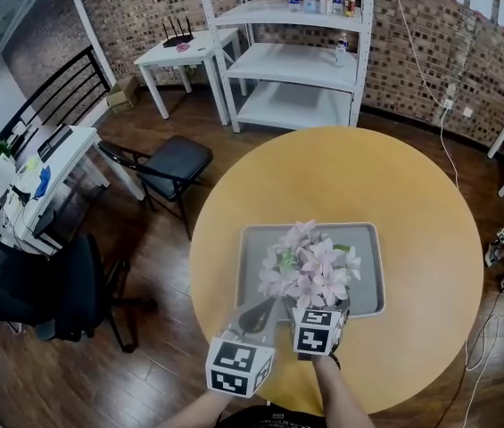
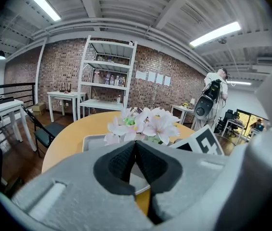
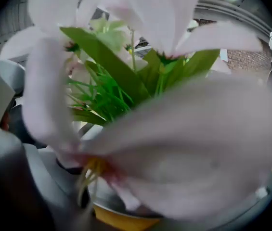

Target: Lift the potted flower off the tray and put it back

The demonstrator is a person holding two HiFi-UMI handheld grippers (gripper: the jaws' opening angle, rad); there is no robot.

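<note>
Pink potted flower [image 1: 309,270] stands on the grey tray [image 1: 369,239]. The right gripper [image 1: 318,312] has its fingers apart among the petals, and the left gripper [image 2: 136,148] has its fingers together, empty, just beside.

Pale pink potted flower [image 1: 309,270] sits on grey tray [image 1: 369,283].
</note>
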